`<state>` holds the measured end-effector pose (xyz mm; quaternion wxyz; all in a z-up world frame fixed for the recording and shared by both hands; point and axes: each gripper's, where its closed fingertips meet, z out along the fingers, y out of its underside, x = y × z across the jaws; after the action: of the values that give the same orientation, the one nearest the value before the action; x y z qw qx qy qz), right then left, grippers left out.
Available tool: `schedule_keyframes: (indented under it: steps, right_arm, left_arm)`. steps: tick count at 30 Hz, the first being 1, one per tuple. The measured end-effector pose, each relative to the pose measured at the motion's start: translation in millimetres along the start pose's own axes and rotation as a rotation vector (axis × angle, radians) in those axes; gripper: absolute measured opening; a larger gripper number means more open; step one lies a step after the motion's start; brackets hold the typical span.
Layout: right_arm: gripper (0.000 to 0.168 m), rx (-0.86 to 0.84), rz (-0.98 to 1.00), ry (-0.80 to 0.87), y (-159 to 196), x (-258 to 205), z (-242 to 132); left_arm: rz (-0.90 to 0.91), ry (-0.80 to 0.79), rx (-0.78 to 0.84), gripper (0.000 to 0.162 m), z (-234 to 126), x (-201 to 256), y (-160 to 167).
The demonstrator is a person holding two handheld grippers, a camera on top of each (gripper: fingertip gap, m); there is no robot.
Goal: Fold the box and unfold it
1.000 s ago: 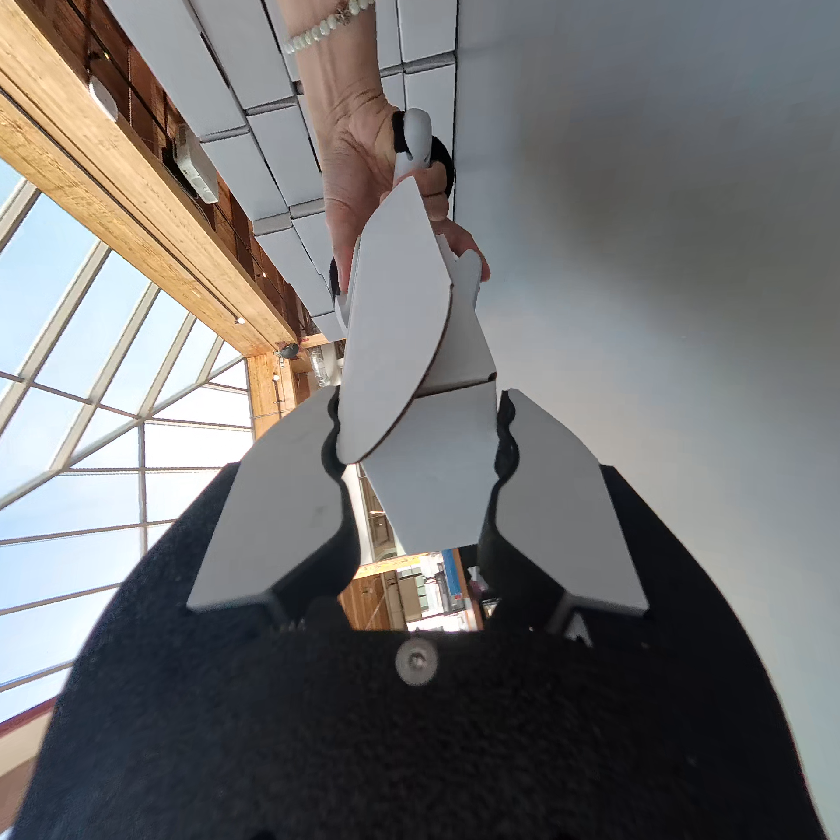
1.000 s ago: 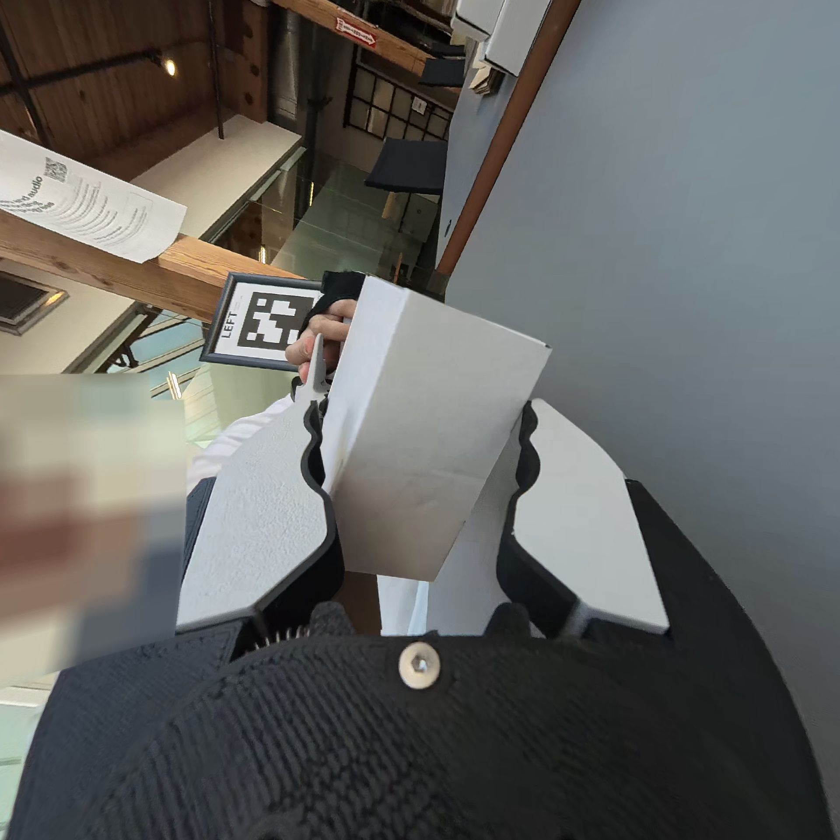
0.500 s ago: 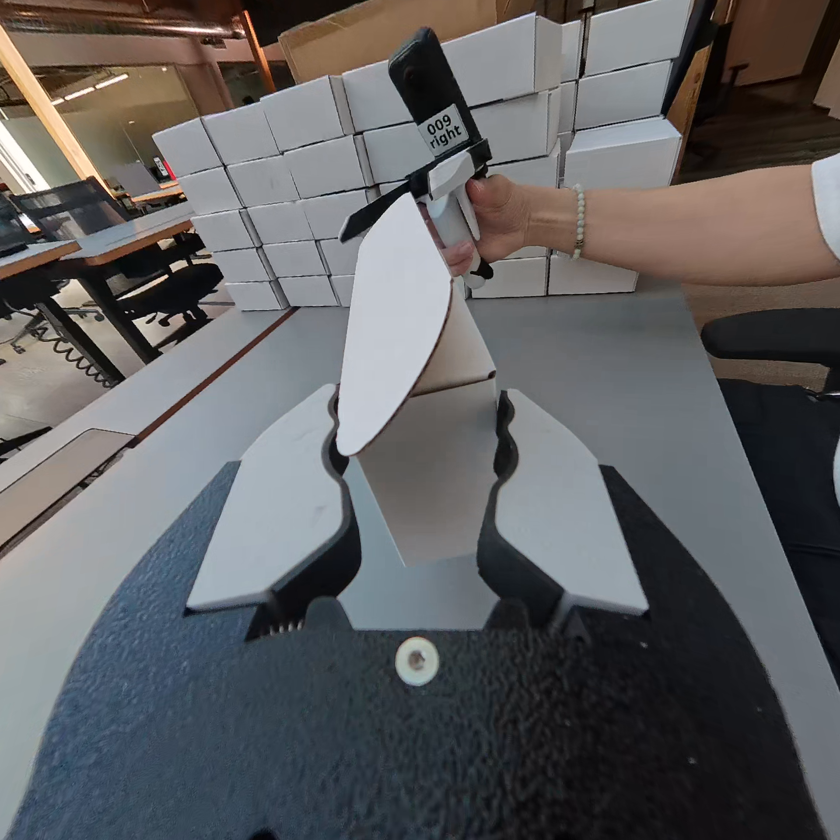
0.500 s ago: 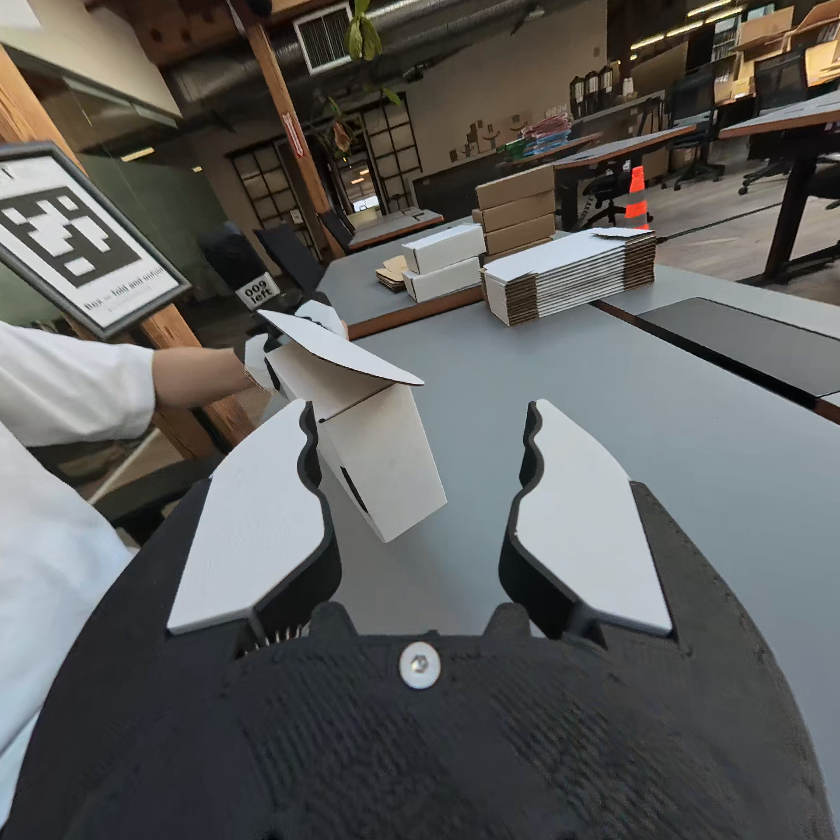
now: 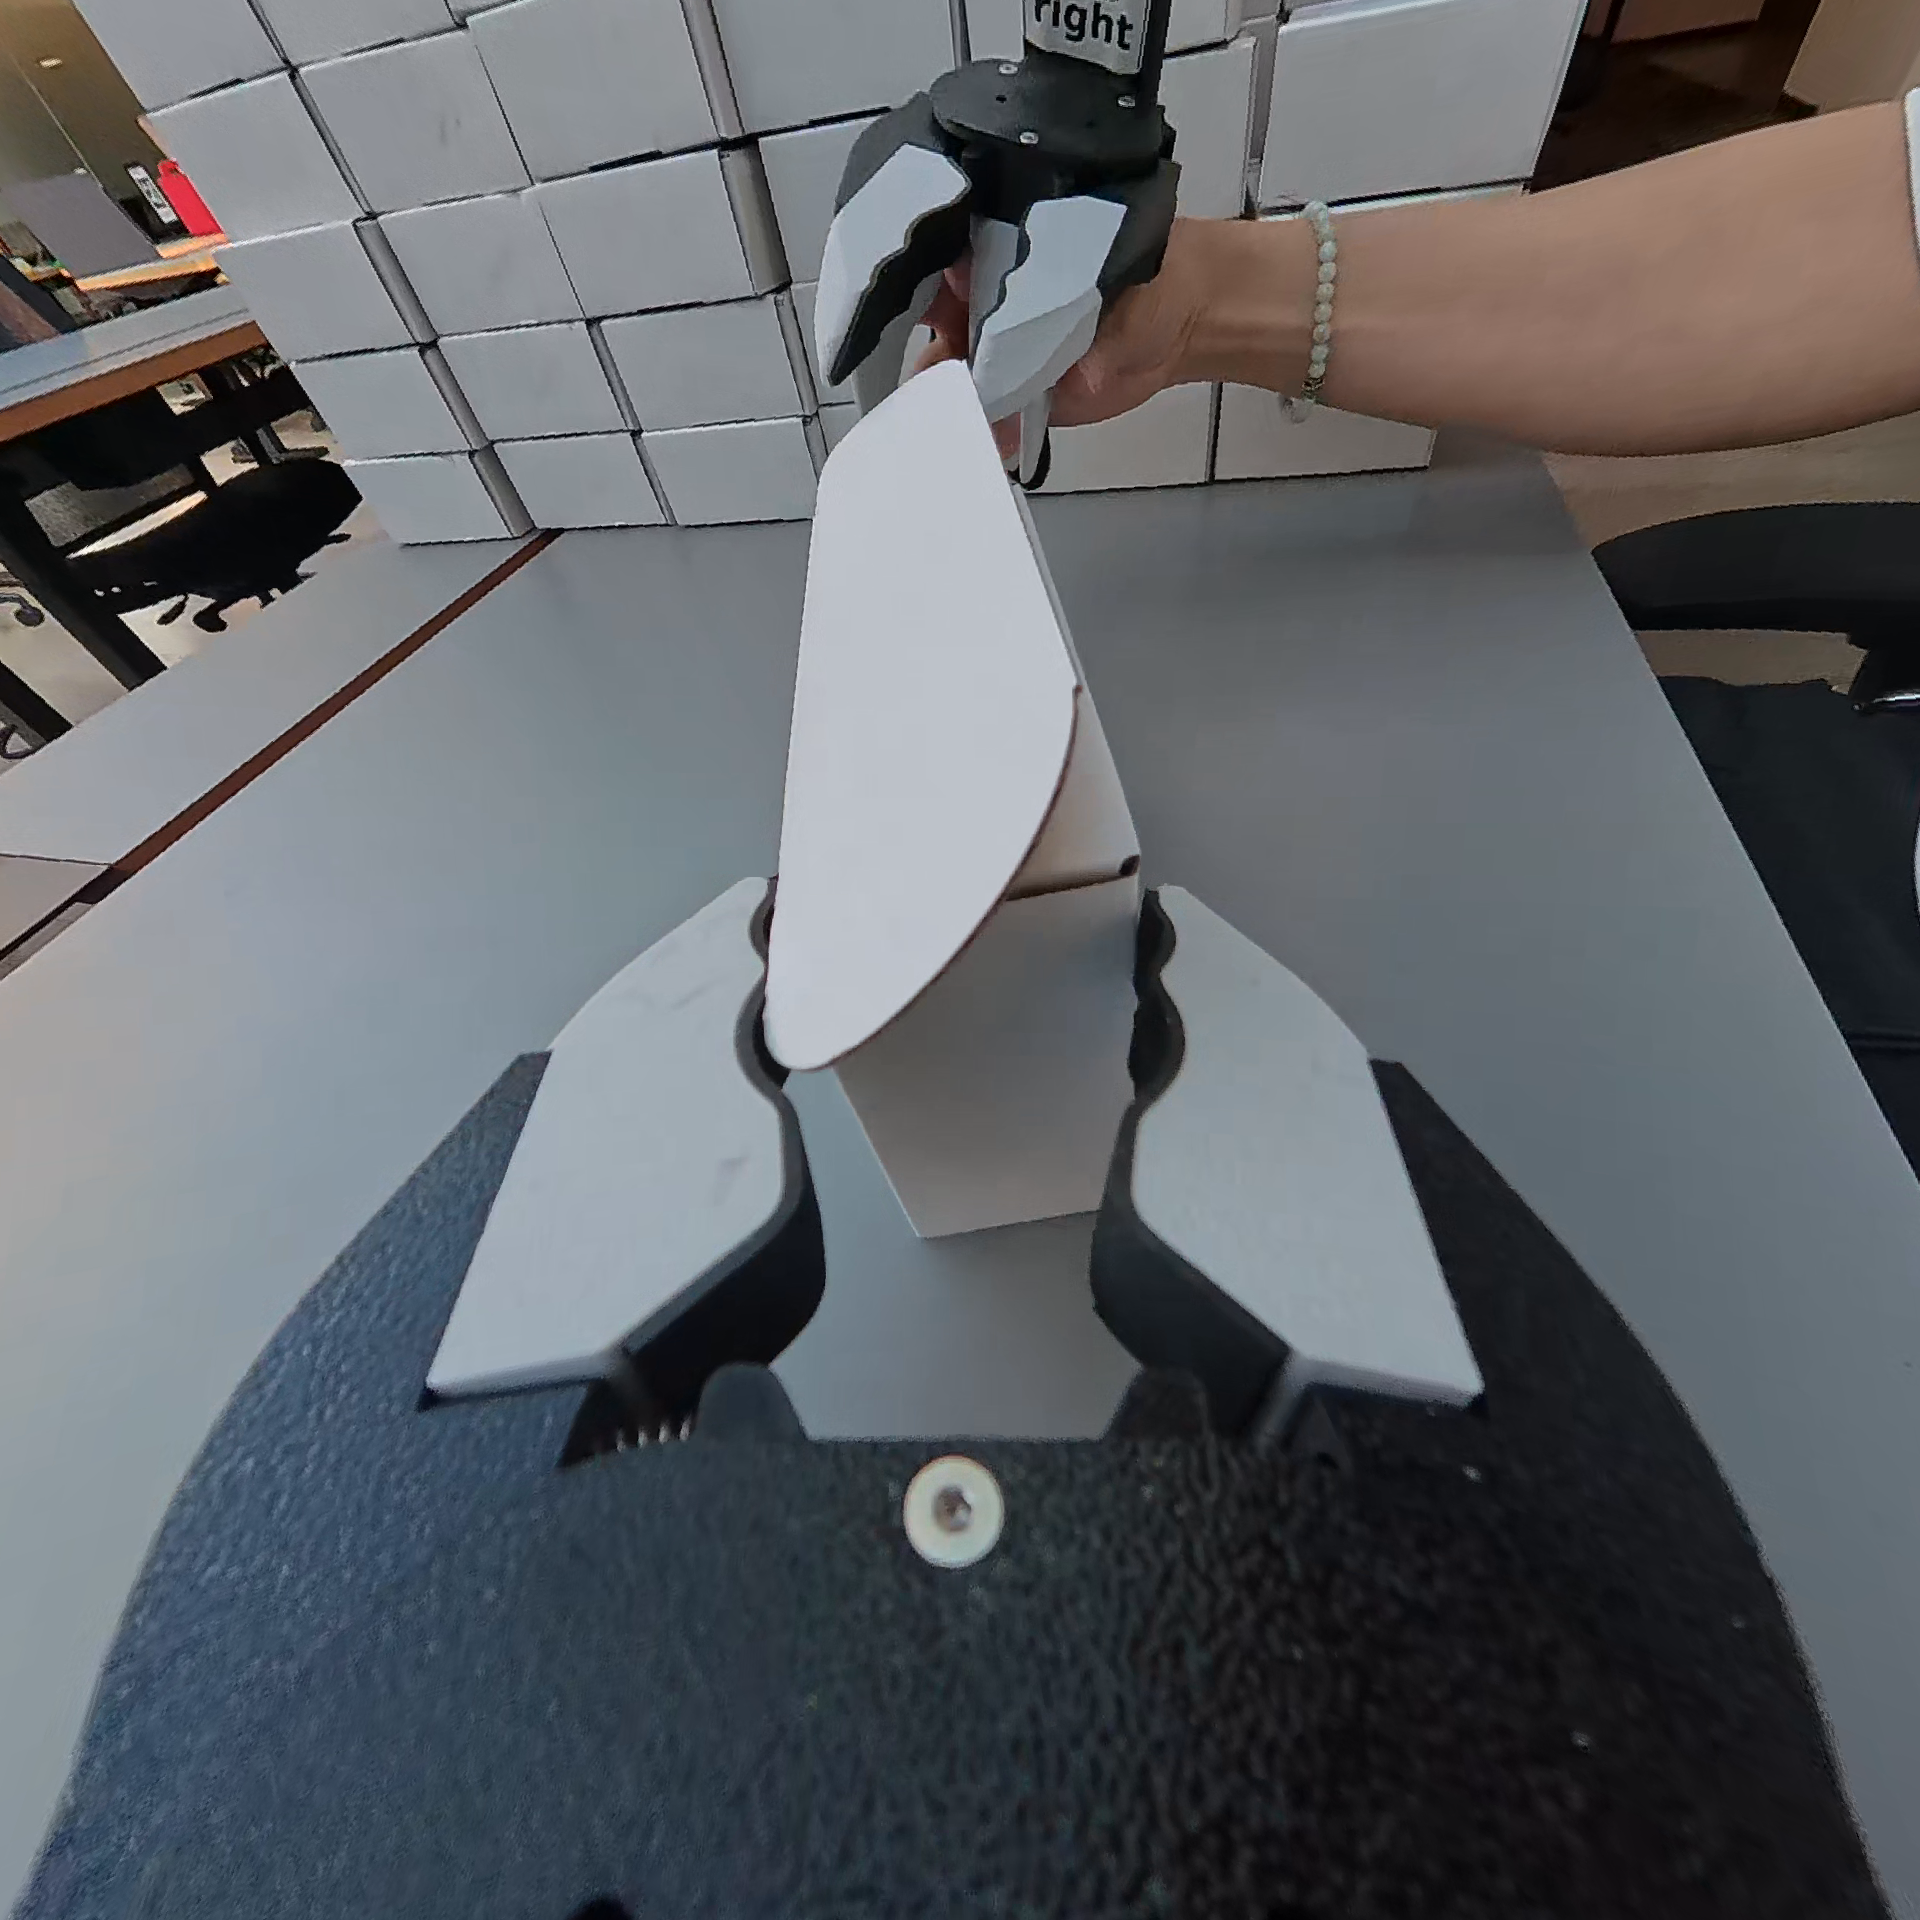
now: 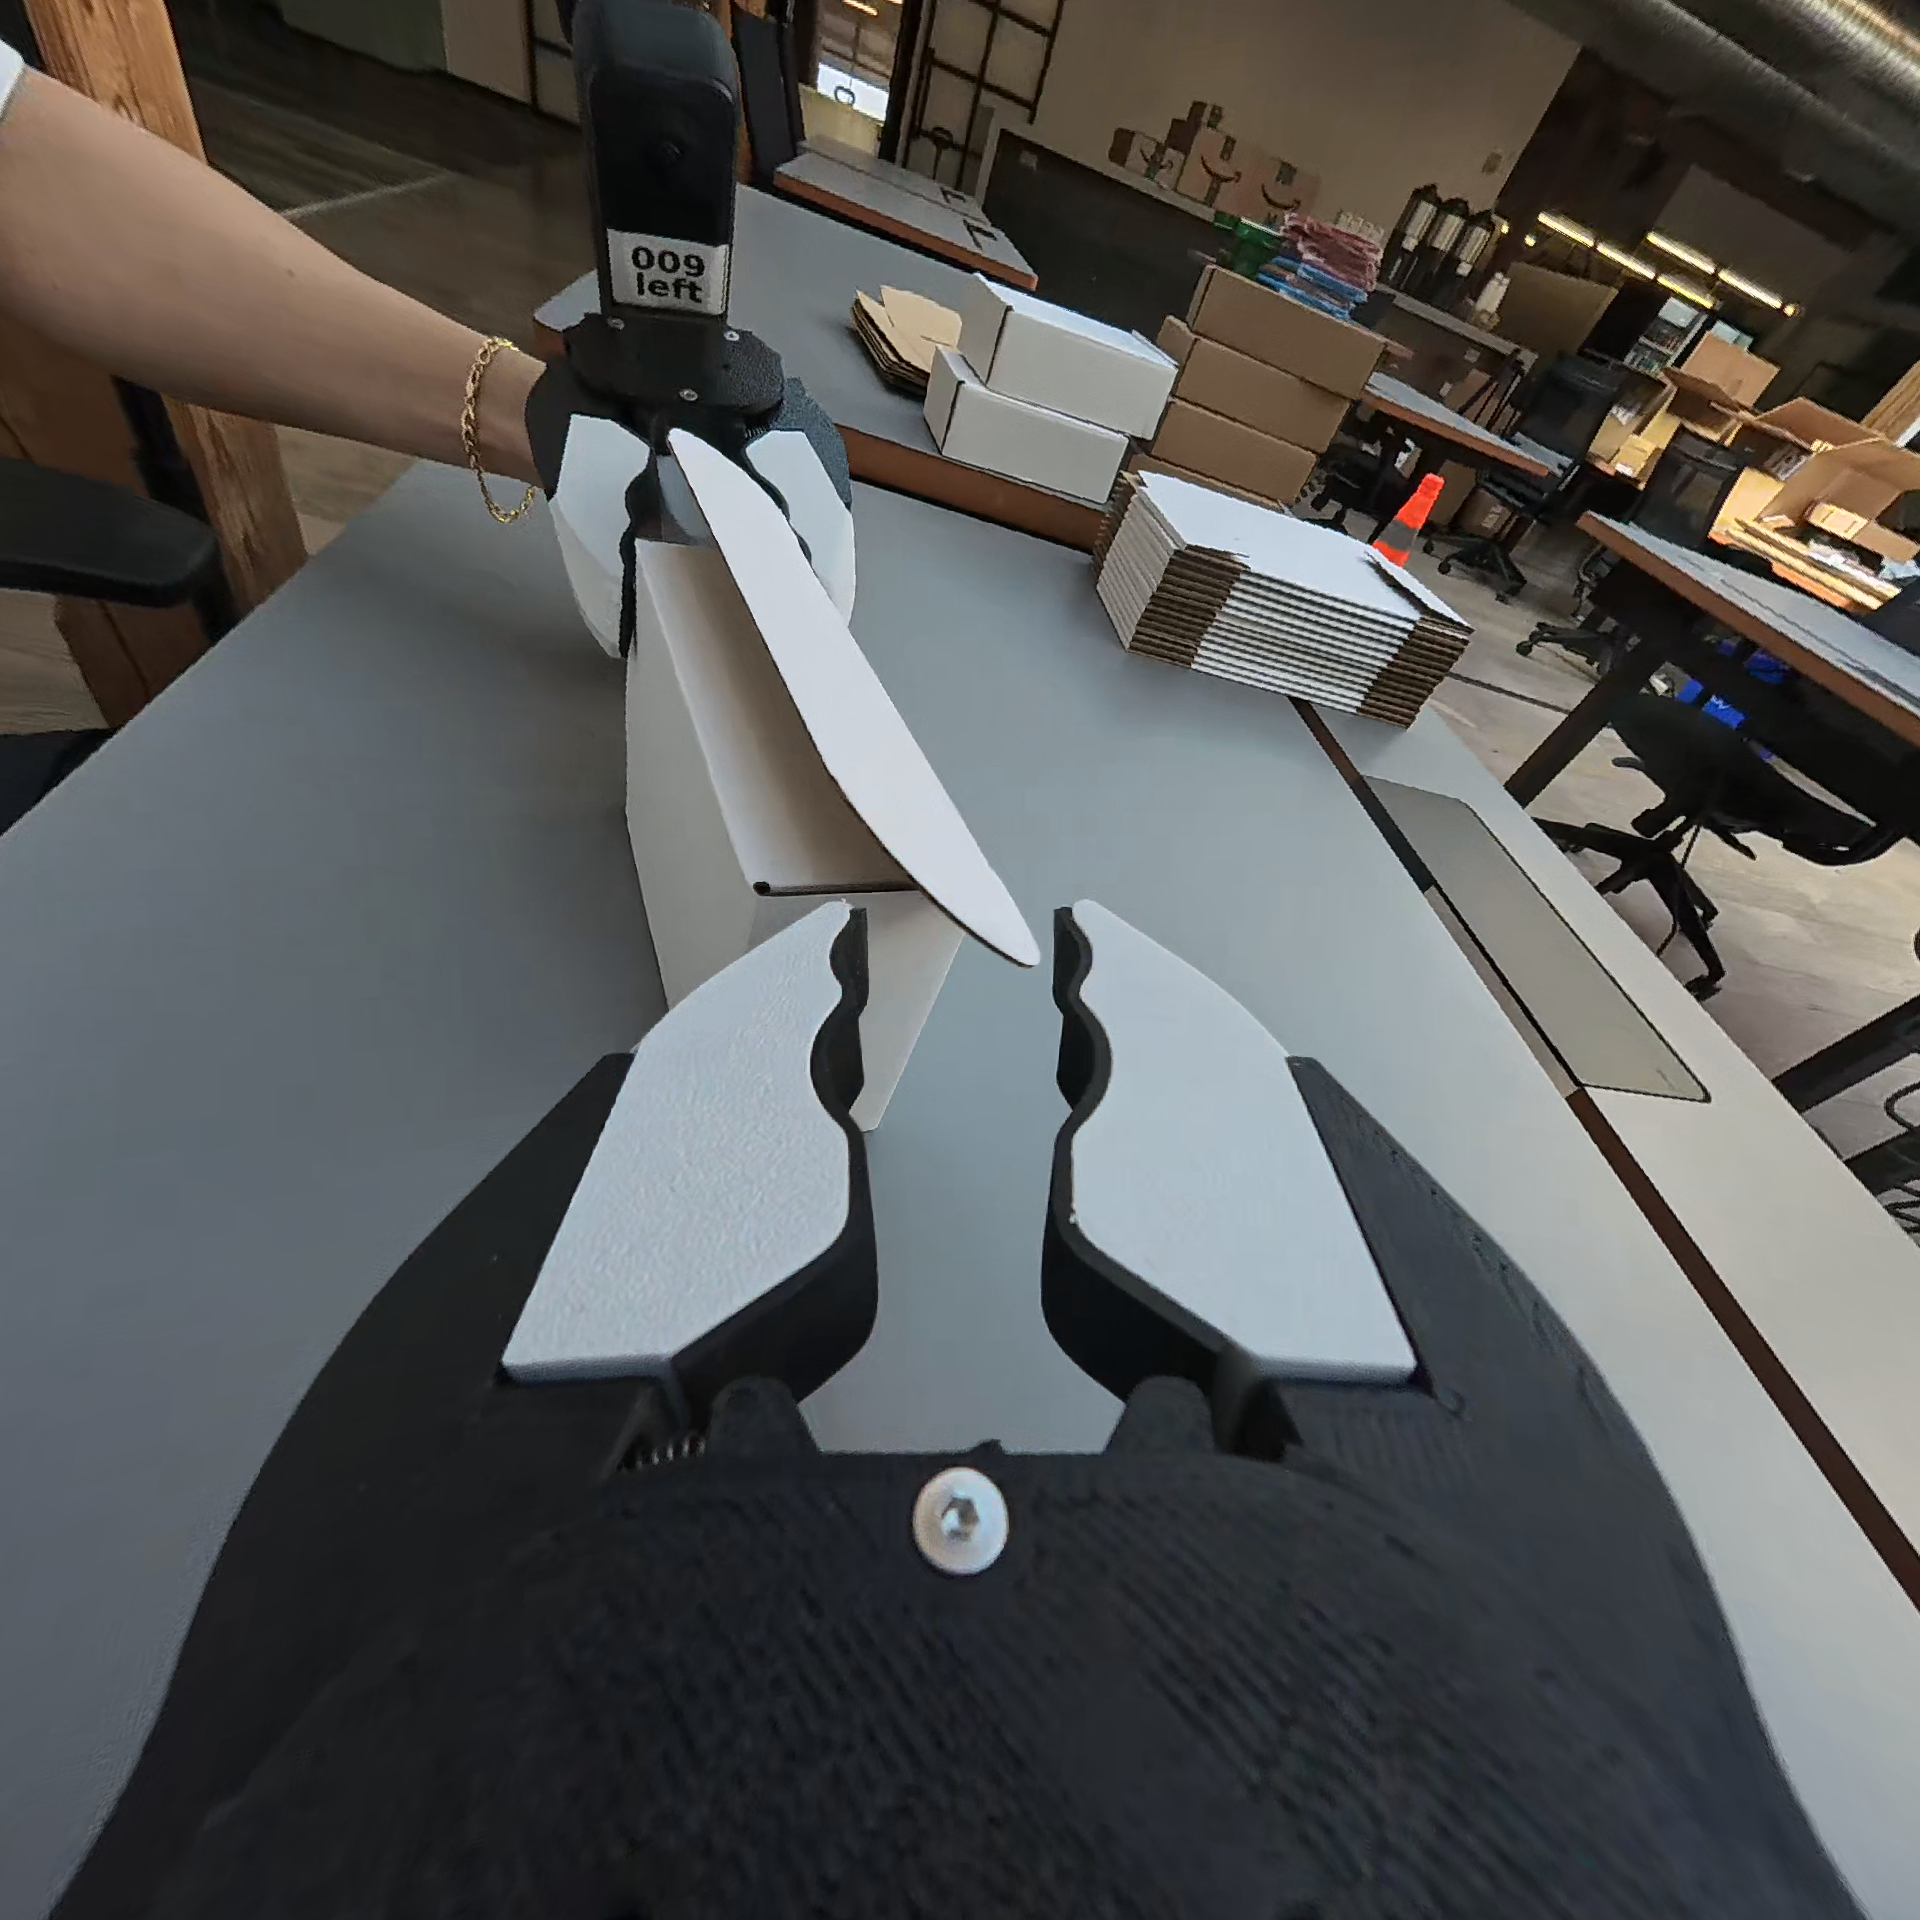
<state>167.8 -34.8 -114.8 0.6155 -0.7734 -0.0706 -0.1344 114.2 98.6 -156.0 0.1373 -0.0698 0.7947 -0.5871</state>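
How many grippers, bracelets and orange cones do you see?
Grippers: 2 (left gripper, right gripper)
Bracelets: 2 (beaded bracelet, gold bracelet)
Orange cone: 1
Total: 5

White box — lid flap raised

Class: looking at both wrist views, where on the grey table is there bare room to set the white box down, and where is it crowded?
Bare: grey table around the white box. Crowded: flat cardboard stack and folded-box wall.
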Motion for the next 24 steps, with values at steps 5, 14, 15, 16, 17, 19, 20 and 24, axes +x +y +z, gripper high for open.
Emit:
schedule_keyframes:
  steps: [5, 14, 15, 16, 17, 19, 20, 24]
  right_arm:
    - [0.012, 0.014, -0.055, -0.047, -3.4, -1.4, 10.1]
    - [0.005, -0.02, 0.331, -0.03, -9.0, 13.7, 13.8]
    - [0.005, -0.021, 0.414, -0.033, -8.8, 15.8, 14.2]
    - [0.004, -0.019, 0.487, -0.024, -8.4, 18.3, 14.8]
    - [0.003, -0.02, 0.537, -0.024, -8.4, 18.6, 15.2]
    - [0.003, -0.035, 0.561, -0.004, -8.5, 18.7, 14.7]
    - [0.003, -0.044, 0.579, 0.013, -9.0, 19.4, 14.6]
    - [0.003, -0.051, 0.695, 0.081, -8.5, 24.7, 15.9]
  left_arm:
    - [-0.008, 0.029, -0.016, 0.065, -0.2, -0.1, 0.7]
    - [-0.041, 0.022, -0.065, 0.063, 0.9, -2.8, 2.7]
    - [-0.047, 0.015, -0.073, 0.063, 1.4, -3.6, 3.0]
    - [-0.054, 0.004, -0.082, 0.063, 2.5, -4.5, 3.2]
    - [-0.06, -0.007, -0.093, 0.063, 3.4, -5.2, 3.5]
    - [-0.07, -0.025, -0.123, 0.062, 4.5, -5.2, 4.6]
    - [-0.075, -0.035, -0.138, 0.062, 5.2, -5.4, 5.2]
    - [-0.108, -0.072, -0.201, 0.062, 7.9, -7.6, 6.9]
